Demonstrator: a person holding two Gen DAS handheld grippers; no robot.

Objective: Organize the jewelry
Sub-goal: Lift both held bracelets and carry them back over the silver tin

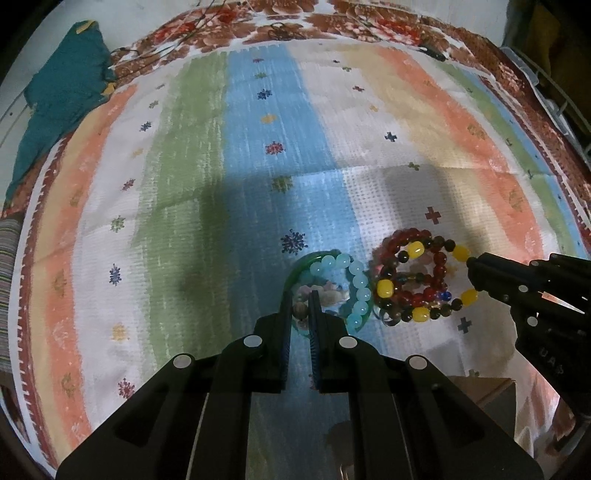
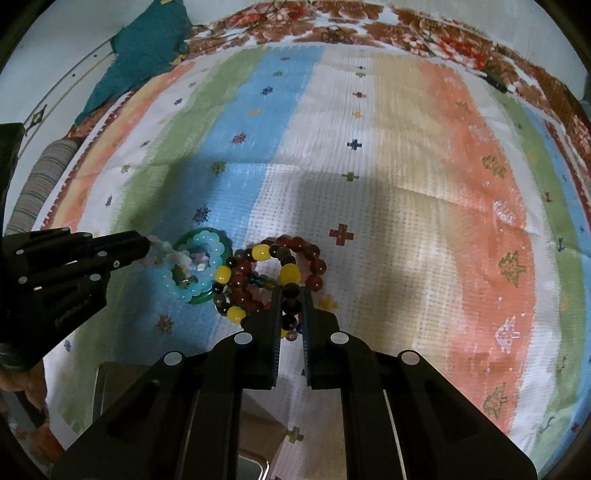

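Two heaps of bead bracelets lie on a striped cloth [image 1: 258, 166]. The left heap has a light-blue bead bracelet [image 1: 356, 286] on a green bangle [image 1: 295, 273] with pale stone beads inside. My left gripper [image 1: 300, 308] is shut on a pale stone bead bracelet [image 1: 300, 310] at that heap's near edge. The right heap holds a dark bracelet with yellow beads [image 1: 417, 251] and a red bead bracelet [image 1: 410, 236]. My right gripper [image 2: 291, 295] is shut on the dark and yellow bead bracelet [image 2: 291, 291]; it also shows in the left wrist view [image 1: 471, 264].
A teal cloth [image 1: 62, 96] lies at the far left corner. A floral bedsheet border [image 1: 332, 26] runs along the far side. A small dark object [image 1: 436, 53] lies far right. A brown box edge [image 1: 487, 391] sits near me. A striped cushion [image 2: 40, 177] is at left.
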